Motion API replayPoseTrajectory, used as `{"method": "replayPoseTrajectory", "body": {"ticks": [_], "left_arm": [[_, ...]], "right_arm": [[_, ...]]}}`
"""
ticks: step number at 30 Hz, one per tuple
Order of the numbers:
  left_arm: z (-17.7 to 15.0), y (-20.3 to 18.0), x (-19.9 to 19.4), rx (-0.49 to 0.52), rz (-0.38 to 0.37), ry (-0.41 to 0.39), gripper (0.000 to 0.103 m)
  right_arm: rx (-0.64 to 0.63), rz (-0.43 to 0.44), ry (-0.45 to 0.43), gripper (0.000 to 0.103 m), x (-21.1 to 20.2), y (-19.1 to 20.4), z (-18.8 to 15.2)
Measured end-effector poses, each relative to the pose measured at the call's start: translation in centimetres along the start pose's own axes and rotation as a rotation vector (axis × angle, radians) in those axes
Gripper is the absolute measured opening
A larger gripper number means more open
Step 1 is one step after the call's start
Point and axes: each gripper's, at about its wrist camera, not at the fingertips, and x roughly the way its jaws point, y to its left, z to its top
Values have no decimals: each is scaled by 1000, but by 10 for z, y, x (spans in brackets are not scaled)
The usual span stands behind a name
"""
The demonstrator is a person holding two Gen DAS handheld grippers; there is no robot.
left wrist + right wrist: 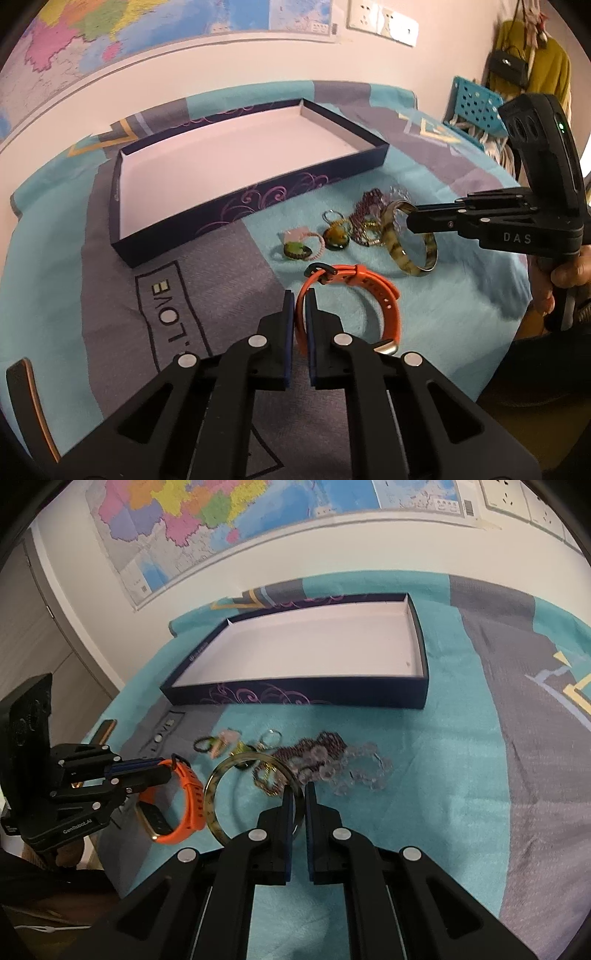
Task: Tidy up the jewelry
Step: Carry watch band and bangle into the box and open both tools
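The left gripper (300,295) pinches the strap of the orange watch (373,295) on the blanket (443,314), while the right gripper (300,790) clamps the rim of the mottled bangle (212,797) just beside it. Beyond them lie the loose rings (334,236), beaded chains (325,747) and clear bead bracelet (354,771). Farther back stands the dark shallow box (295,698), with the wall map (221,520) behind it.

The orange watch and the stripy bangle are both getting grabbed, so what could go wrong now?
1. The left gripper pinches only the thin strap of the orange watch, so it might swing or slip out.
2. The right gripper holds the bangle by its rim; it may twist loose.
3. The bangle touches the beaded chains, which could get dragged along.
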Motion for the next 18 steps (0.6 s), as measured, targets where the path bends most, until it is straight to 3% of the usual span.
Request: {"method": "replayPoseTrajectory", "body": {"ticks": [9, 18], "left_arm": [[20, 22, -19, -86, -49, -67, 7], [79, 59, -12, -172, 3, -138, 7]], "right_arm": [[-11, 33, -63, 5, -14, -3, 27], [-43, -22, -116, 5, 2, -20, 92]]}}
